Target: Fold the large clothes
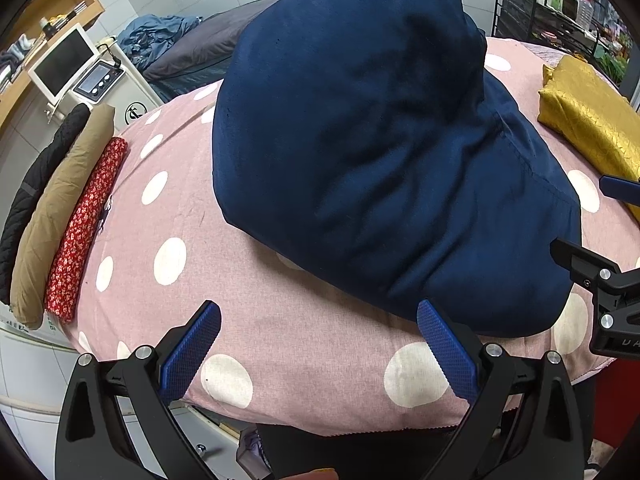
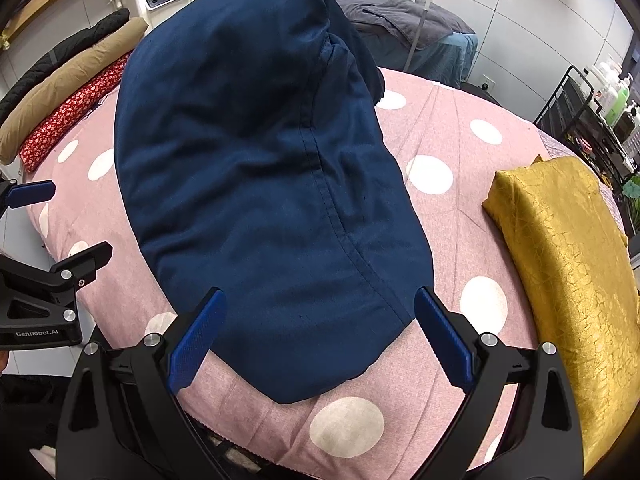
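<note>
A large navy blue garment (image 1: 380, 152) lies folded lengthwise on the pink polka-dot cover (image 1: 280, 344), its near end rounded. It also shows in the right wrist view (image 2: 260, 184), with a stitched seam running along it. My left gripper (image 1: 318, 350) is open and empty, just in front of the garment's near left edge. My right gripper (image 2: 320, 336) is open and empty, its fingers on either side of the garment's near end, above the cloth. Each gripper appears at the edge of the other's view.
Rolled black, tan and red floral clothes (image 1: 84, 224) lie along the left edge. A folded gold cloth (image 2: 568, 264) lies on the right. A white machine with a screen (image 1: 96, 80) stands behind left, a black wire rack with bottles (image 2: 592, 120) behind right.
</note>
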The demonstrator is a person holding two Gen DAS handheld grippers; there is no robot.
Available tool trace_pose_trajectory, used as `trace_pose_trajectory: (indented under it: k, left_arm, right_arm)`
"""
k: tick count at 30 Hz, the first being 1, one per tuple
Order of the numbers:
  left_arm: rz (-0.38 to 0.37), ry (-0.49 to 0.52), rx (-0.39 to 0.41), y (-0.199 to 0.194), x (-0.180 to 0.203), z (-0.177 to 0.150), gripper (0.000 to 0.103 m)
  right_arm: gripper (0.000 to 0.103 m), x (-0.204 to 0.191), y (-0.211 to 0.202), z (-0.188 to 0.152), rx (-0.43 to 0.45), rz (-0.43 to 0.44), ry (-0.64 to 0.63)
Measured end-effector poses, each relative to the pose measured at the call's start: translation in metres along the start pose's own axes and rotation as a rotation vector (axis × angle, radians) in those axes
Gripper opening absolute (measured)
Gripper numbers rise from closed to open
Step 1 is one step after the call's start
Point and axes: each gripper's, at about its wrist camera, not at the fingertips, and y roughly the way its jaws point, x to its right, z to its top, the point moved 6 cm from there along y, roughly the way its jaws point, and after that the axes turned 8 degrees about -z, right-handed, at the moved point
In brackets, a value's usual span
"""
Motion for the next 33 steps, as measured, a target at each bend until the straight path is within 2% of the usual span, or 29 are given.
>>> trace_pose_trajectory:
  k: [33]
  left_arm:
    - [0.007,0.018,-0.008,0.0008,0.0063,-0.0004,0.097]
  right_arm:
    - [0.093,-0.0016,0.0000,-0.0067,-0.010,0.005,0.001]
